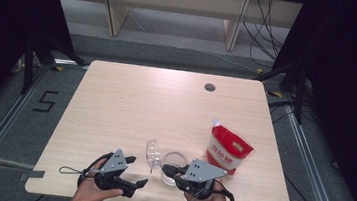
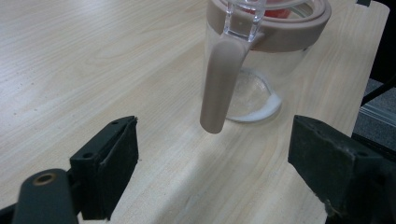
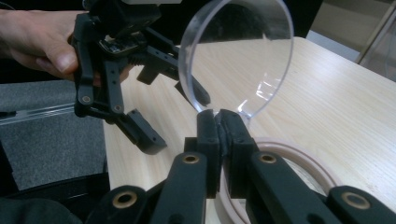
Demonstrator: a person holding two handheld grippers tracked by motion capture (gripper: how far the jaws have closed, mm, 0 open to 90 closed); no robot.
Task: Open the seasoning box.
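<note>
My right claw (image 3: pixel 219 116) is clenched on the rim of the clear lid (image 3: pixel 238 56), tilted up over the jar (image 1: pixel 174 168) near the desk's (image 1: pixel 130 105) front edge. My left claw (image 2: pixel 212 158) is released, jaws wide, just beside the jar.

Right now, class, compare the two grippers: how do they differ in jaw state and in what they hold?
The left gripper has its jaws spread wide and empty; the right gripper has its jaws pressed together. The right gripper pinches the edge of the clear lid, holding it upright above the jar, while the left gripper holds nothing, its jaws facing the jar's latch. Both are black, two-jawed and hand-held.
</note>
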